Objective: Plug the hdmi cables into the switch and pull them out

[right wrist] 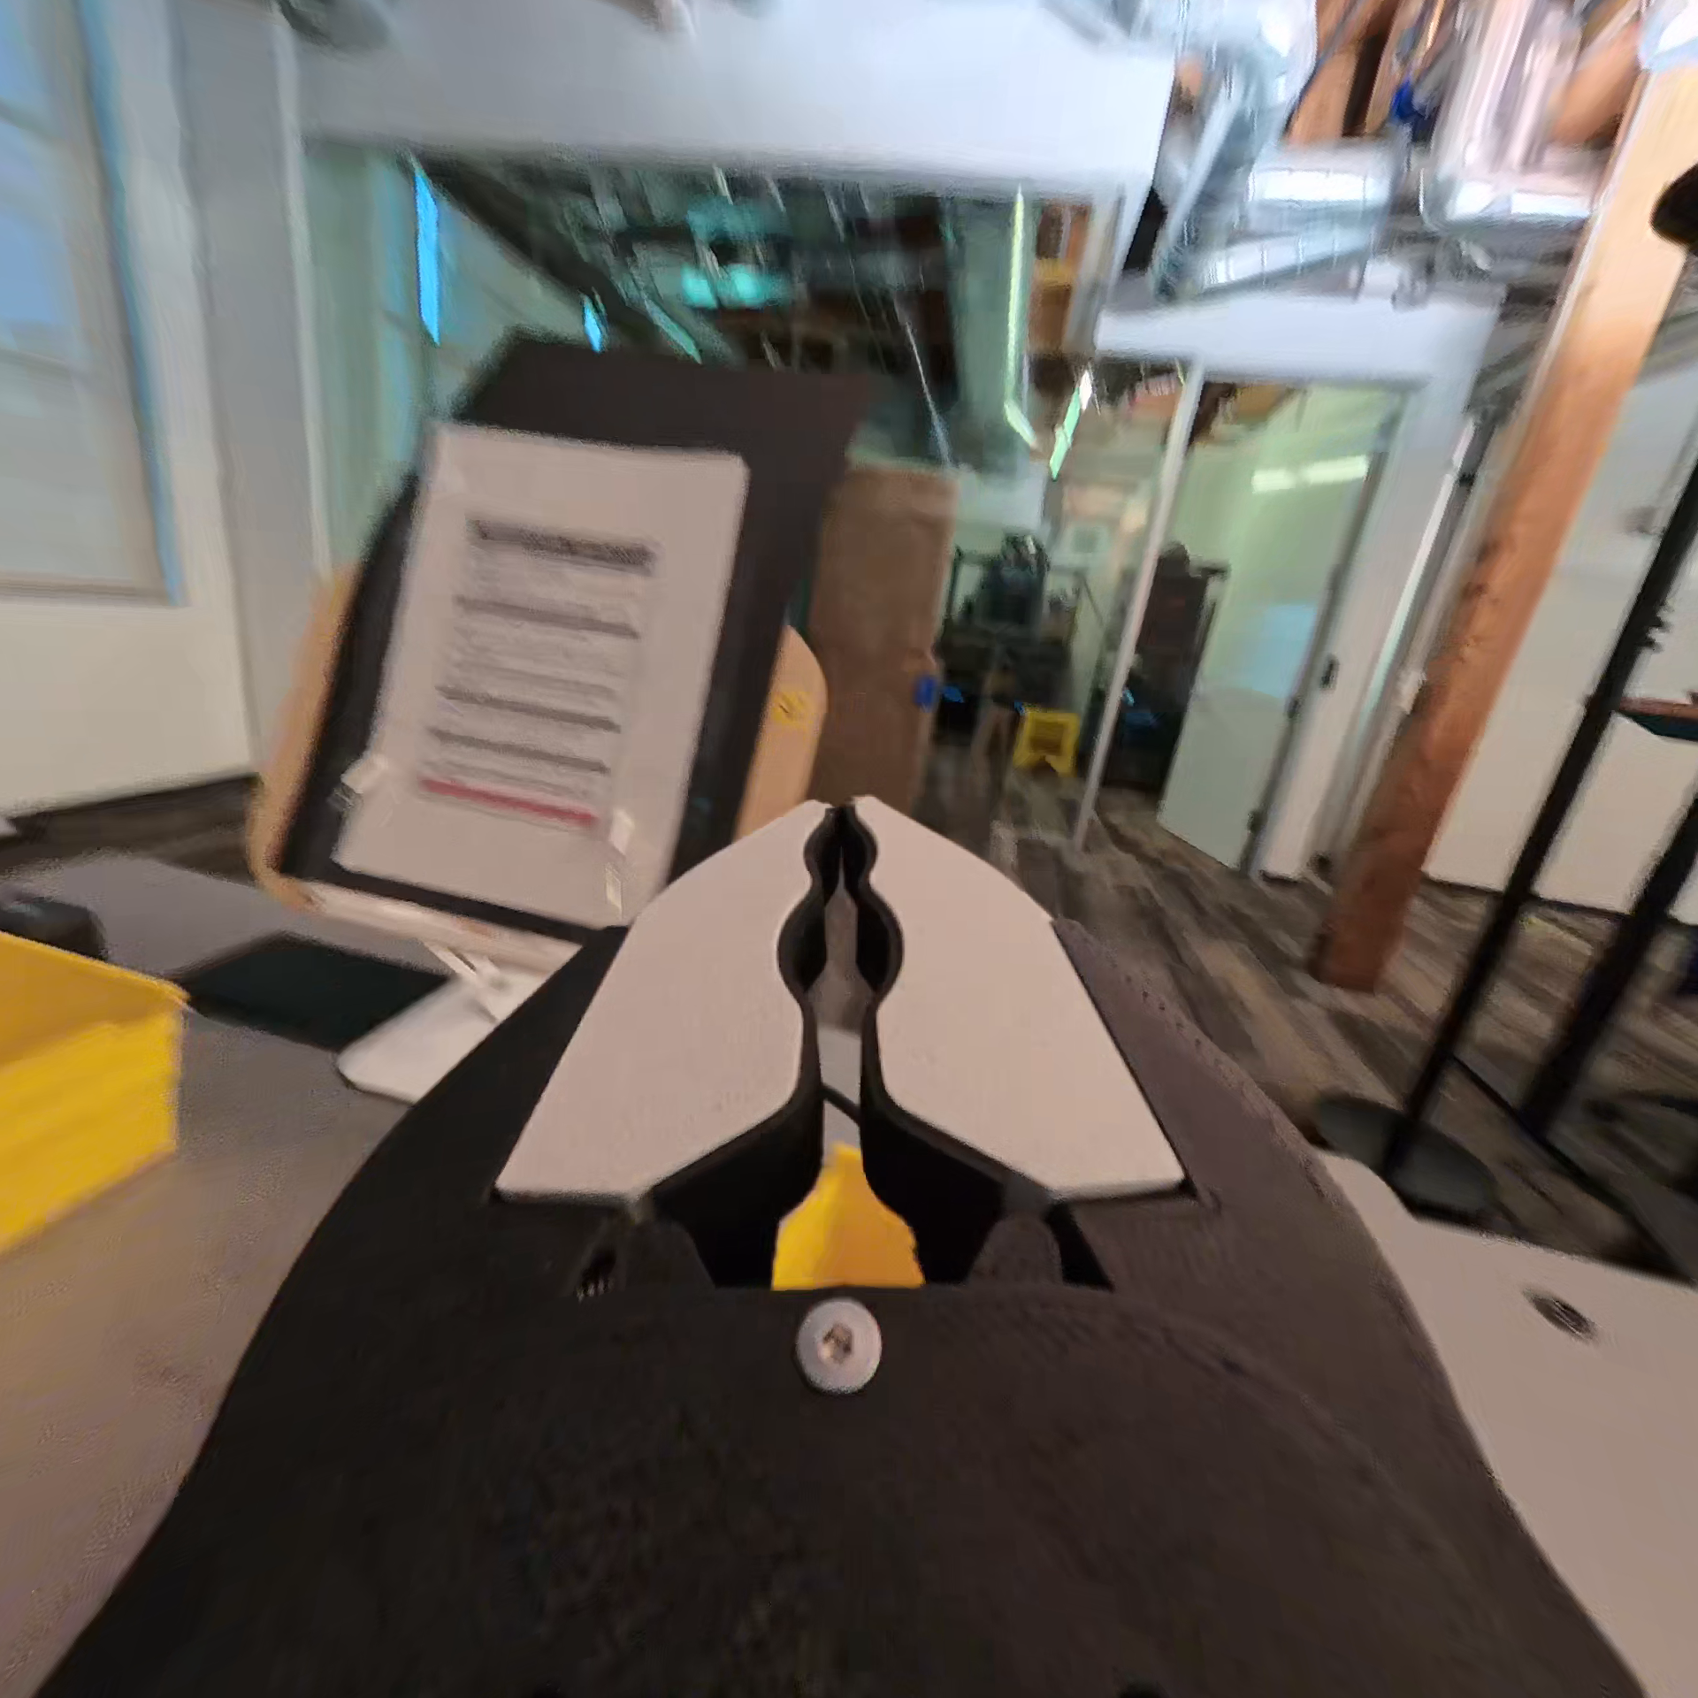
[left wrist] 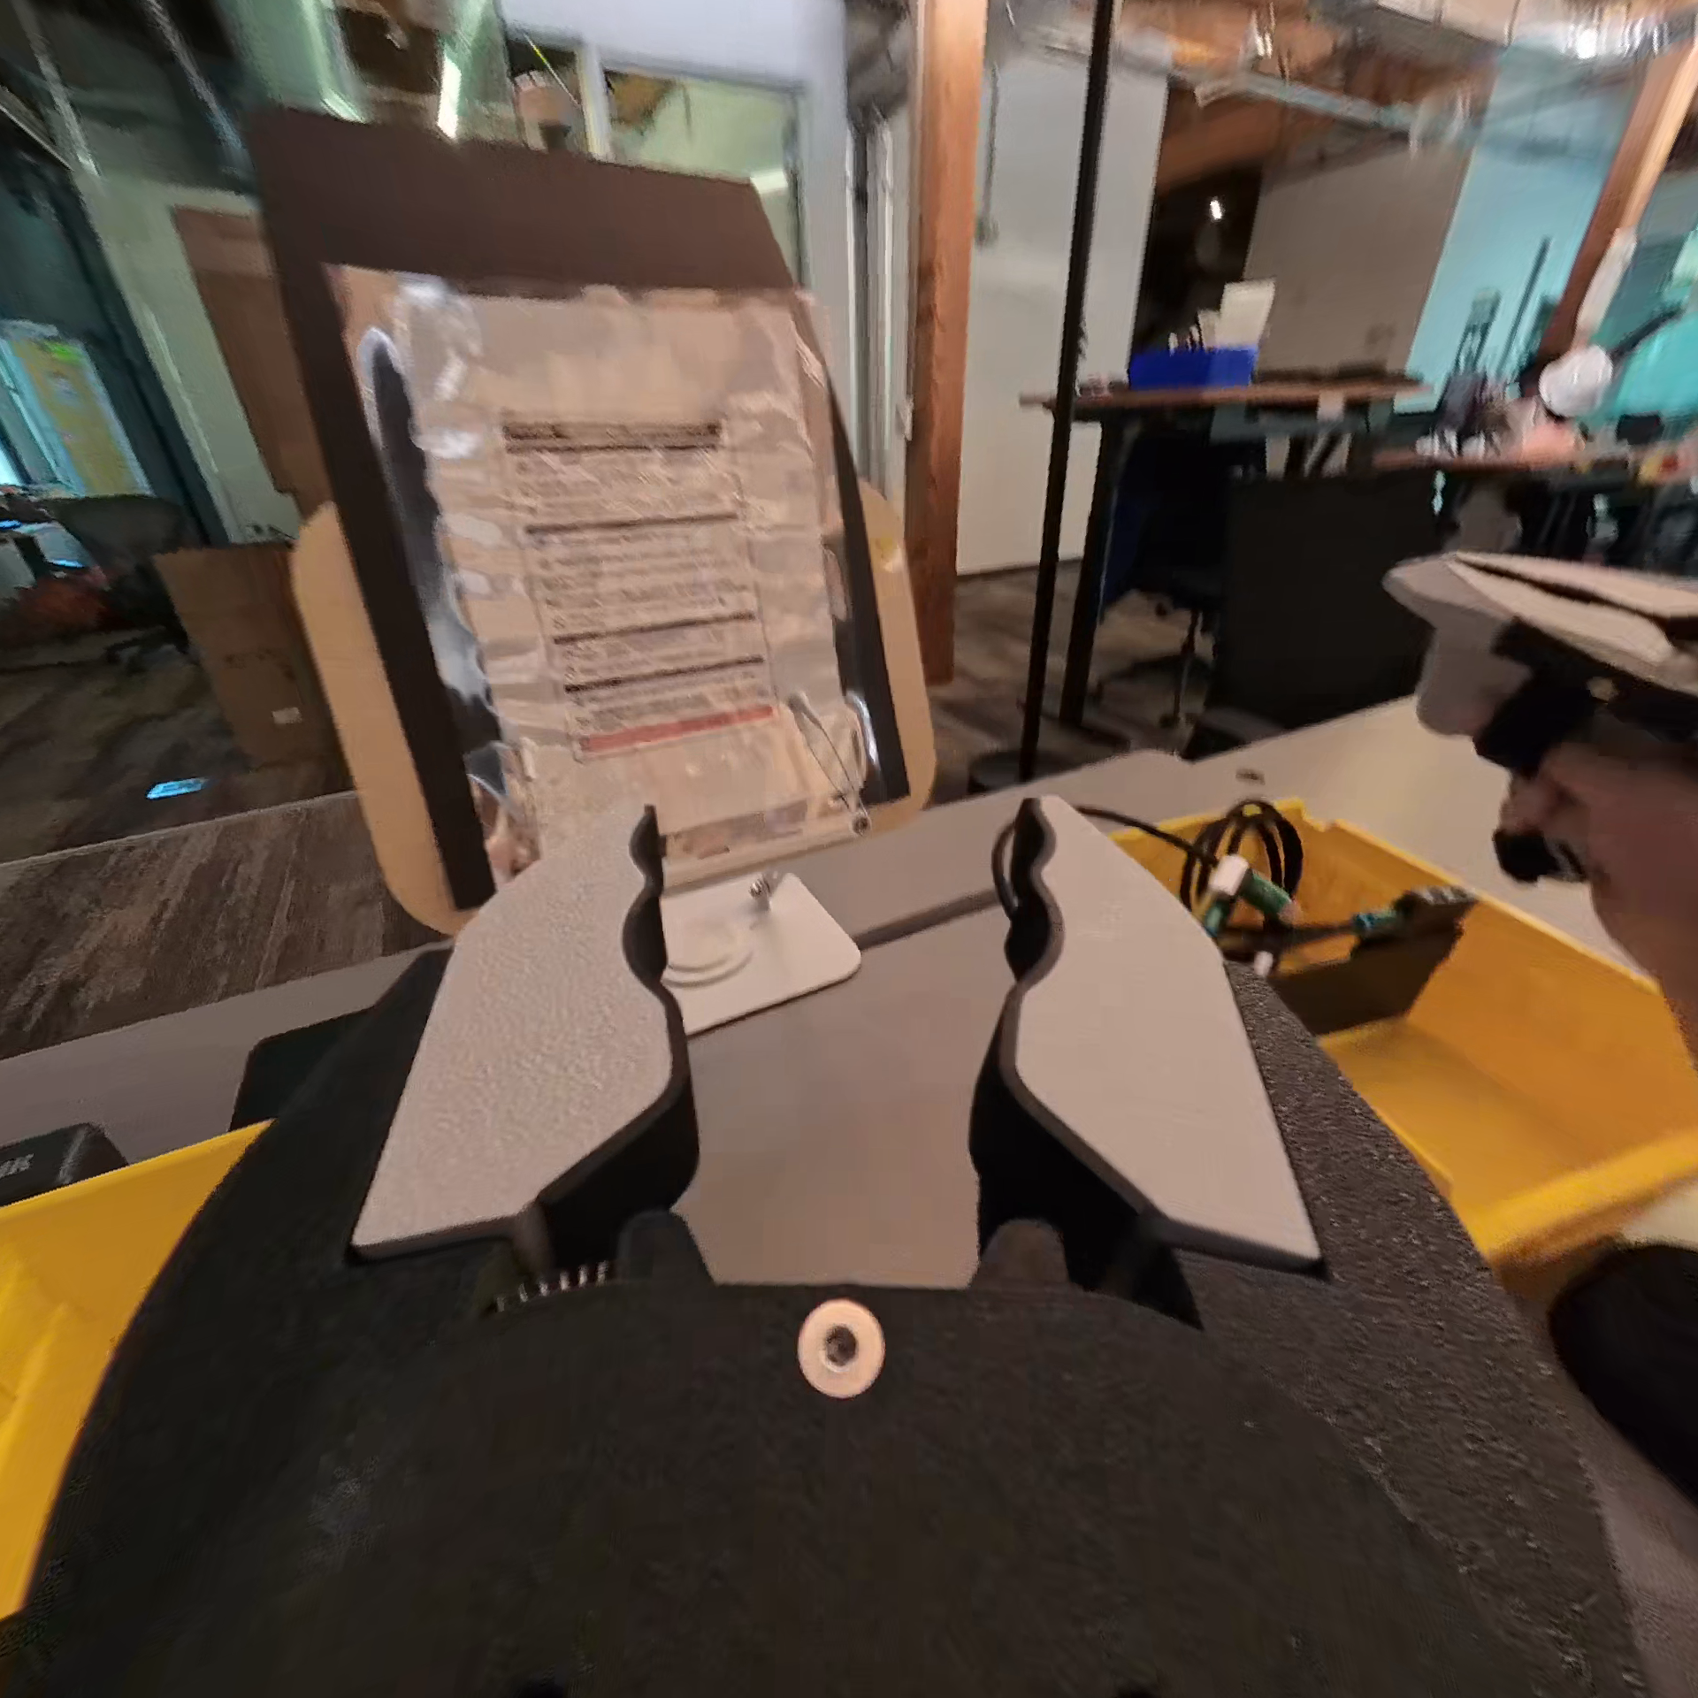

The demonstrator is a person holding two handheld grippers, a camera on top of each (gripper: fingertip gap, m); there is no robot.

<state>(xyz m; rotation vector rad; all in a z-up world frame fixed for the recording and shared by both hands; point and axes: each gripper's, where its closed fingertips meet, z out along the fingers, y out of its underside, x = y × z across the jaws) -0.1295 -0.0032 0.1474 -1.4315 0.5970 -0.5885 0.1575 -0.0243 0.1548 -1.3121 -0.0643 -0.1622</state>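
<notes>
My left gripper [left wrist: 832, 827] is open and empty, held above the grey table [left wrist: 827, 1103]. To its right a yellow bin [left wrist: 1488, 1093] holds a coiled black cable [left wrist: 1245, 859] with tagged plugs and a dark box-shaped device [left wrist: 1369, 965], likely the switch. My right gripper [right wrist: 841, 813] is shut with nothing visible between its fingertips; it is raised and points at the room. It also shows at the right edge of the left wrist view [left wrist: 1562, 634], above the bin. A corner of the yellow bin [right wrist: 845, 1236] shows below the right gripper's fingers.
A stand with a sleeved printed sheet [left wrist: 634, 588] on a white base [left wrist: 763, 956] stands straight ahead on the table; it also shows in the right wrist view [right wrist: 542, 680]. A second yellow bin [right wrist: 83, 1075] sits at the left. A black pole [left wrist: 1066, 386] rises behind the table. Left tips to right tips: about 30 cm.
</notes>
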